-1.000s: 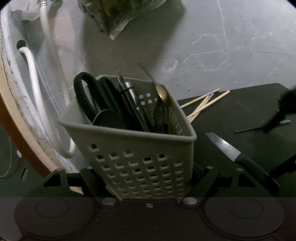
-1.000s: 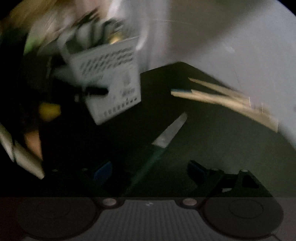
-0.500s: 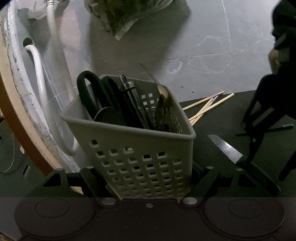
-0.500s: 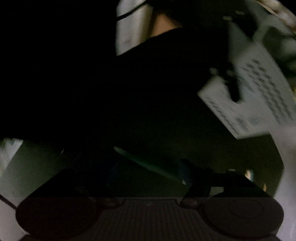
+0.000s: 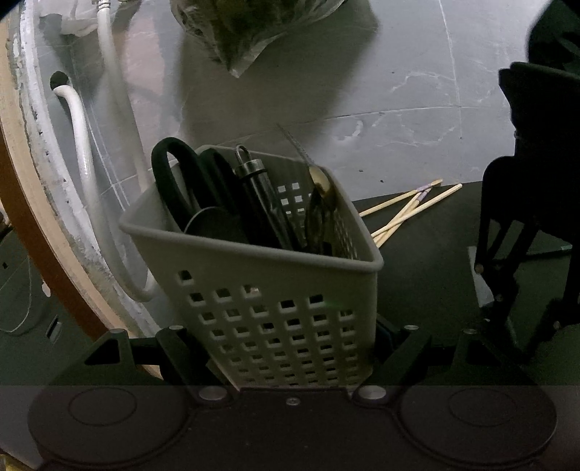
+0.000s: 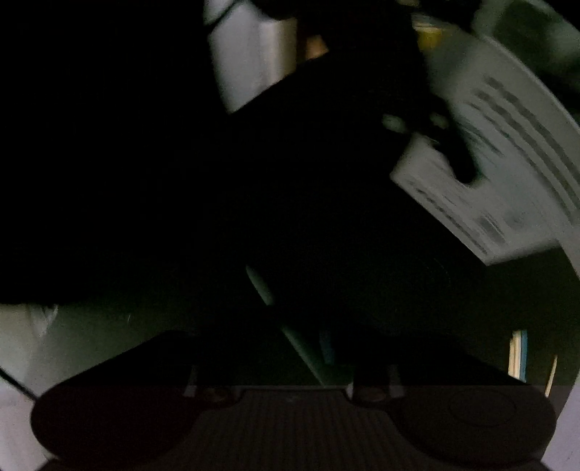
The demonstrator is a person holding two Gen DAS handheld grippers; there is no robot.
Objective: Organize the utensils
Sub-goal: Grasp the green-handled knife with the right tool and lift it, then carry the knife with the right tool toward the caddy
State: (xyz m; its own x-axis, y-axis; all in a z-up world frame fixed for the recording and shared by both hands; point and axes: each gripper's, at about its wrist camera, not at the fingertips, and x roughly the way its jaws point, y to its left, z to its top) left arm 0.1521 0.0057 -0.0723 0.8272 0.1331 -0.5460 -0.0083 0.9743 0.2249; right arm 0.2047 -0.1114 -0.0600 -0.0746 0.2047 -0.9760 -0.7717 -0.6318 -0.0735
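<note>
Grey perforated plastic is forming the utensil basket (image 5: 275,300), which is sitting tilted between the fingers of the left gripper (image 5: 290,347), the fingers pressing on its lower sides and holding it above the edge of the dark mat (image 5: 427,261). Inside it, black-handled scissors (image 5: 181,181) are standing at the left, a dark tool with a metal cap and ring (image 5: 253,181) is leaning in the middle, and a brass-coloured spoon (image 5: 320,184) is resting against the right wall. Just beyond the basket, wooden chopsticks (image 5: 409,210) are lying crossed at the mat's far edge, partly on the grey marbled worktop (image 5: 398,108). On the right, the right gripper (image 5: 514,311) is pointing steeply down at the mat; its jaws have just been closing, and in the dim right wrist view the knife (image 6: 290,333) is lying between its fingers, though whether the pads are pressing on it I cannot tell. White hoses (image 5: 83,152) are curving along the left rim, and a clear plastic bag (image 5: 253,29) is lying at the back.
</note>
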